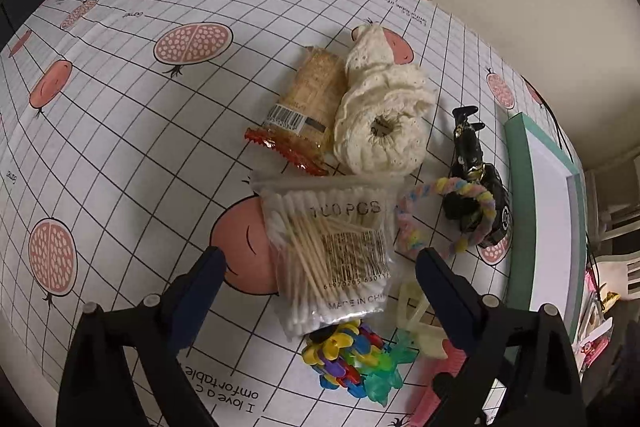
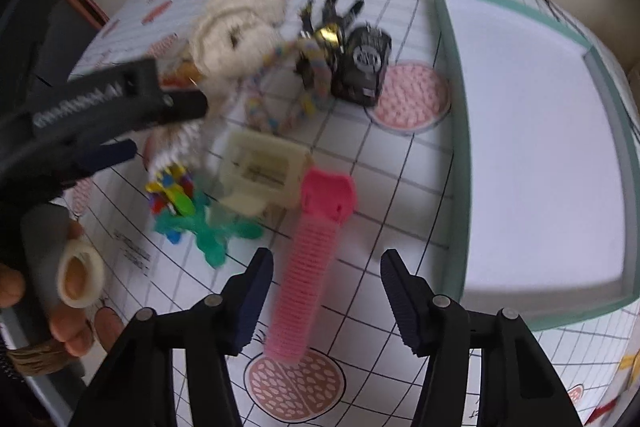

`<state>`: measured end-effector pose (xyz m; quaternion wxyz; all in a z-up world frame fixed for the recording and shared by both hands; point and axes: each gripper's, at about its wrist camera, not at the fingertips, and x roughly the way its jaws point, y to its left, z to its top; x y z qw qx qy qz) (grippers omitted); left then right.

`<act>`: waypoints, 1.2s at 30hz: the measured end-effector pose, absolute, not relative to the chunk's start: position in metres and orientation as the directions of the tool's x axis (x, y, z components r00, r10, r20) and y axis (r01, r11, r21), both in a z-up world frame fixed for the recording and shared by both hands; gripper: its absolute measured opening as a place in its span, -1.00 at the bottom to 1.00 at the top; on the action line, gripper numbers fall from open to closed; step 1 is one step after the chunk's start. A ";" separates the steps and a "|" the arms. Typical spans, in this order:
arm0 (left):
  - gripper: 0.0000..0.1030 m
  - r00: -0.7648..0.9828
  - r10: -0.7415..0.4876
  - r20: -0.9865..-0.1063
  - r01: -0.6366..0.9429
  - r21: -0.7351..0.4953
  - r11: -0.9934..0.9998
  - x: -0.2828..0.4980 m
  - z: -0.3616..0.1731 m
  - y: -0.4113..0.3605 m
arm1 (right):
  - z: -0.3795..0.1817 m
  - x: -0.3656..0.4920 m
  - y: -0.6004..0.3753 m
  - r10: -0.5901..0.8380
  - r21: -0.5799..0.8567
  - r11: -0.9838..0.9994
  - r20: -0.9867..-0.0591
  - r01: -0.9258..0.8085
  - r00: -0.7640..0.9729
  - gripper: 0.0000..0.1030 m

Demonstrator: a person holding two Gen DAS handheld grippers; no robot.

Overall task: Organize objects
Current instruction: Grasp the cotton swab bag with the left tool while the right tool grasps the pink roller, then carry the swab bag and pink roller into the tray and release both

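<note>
My left gripper (image 1: 318,263) is open, its jaws either side of a clear bag of cotton swabs (image 1: 332,251) lying on the table. My right gripper (image 2: 326,267) is open over a pink comb (image 2: 308,267). The left gripper also shows in the right wrist view (image 2: 160,119), above the pile. Around lie a cream scrunchie (image 1: 380,111), a snack packet (image 1: 304,107), a pastel twisted band (image 1: 440,215), a black hair clip (image 1: 476,183), a cream claw clip (image 2: 264,171), coloured clips (image 1: 340,355) and a green toy (image 2: 212,231).
A mint-green box lid with a white inside (image 2: 452,75) lies at the right, open side up. The table wears a white grid cloth with pomegranate prints (image 1: 120,147). A hand with a taped finger (image 2: 80,279) holds the left gripper's handle.
</note>
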<state>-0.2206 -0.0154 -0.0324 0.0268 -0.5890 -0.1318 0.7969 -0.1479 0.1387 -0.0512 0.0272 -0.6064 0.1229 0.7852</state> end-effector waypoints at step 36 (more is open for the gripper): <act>-0.15 -0.385 0.264 -0.884 0.149 -0.342 -0.928 -0.190 0.024 -0.040 | 0.013 -0.125 0.160 -0.116 0.186 -0.972 -0.912 -0.144 -0.393 -0.49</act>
